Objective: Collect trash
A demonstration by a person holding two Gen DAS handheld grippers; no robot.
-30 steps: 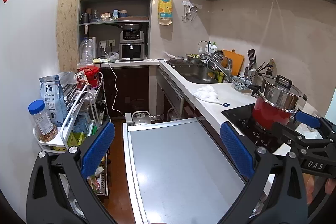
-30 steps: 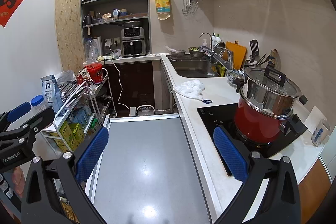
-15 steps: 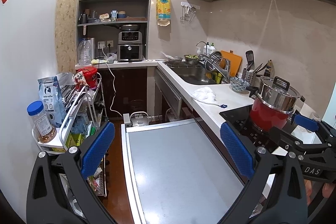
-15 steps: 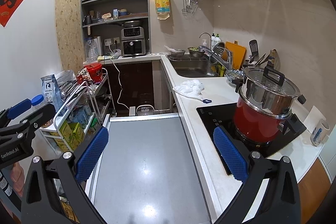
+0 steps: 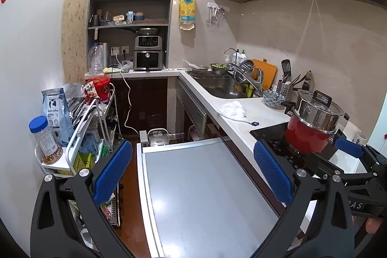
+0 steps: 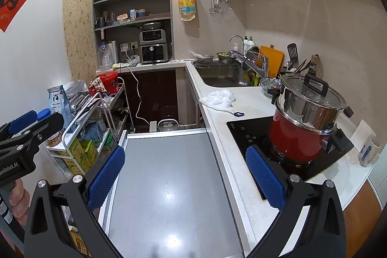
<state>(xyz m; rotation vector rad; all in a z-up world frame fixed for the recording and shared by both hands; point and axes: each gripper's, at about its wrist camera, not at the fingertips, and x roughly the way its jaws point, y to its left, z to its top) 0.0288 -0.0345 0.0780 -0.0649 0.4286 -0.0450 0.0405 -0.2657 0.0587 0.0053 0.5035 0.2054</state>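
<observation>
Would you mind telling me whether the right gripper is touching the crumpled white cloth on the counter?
Apart. The right wrist view shows the right gripper open over the grey surface, with bare counter between it and the white cloth.

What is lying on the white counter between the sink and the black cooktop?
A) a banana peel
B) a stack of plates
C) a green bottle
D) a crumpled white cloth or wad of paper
D: a crumpled white wad lies on the counter between the sink and the cooktop.

The bench point(image 6: 244, 103) is smooth white stone. The crumpled white cloth point(image 6: 221, 99) looks soft. The steel pot point(image 6: 308, 100) is shiny metal, the hob point(image 6: 251, 132) glossy black glass, the grey lid point(image 6: 169, 185) matt.
</observation>
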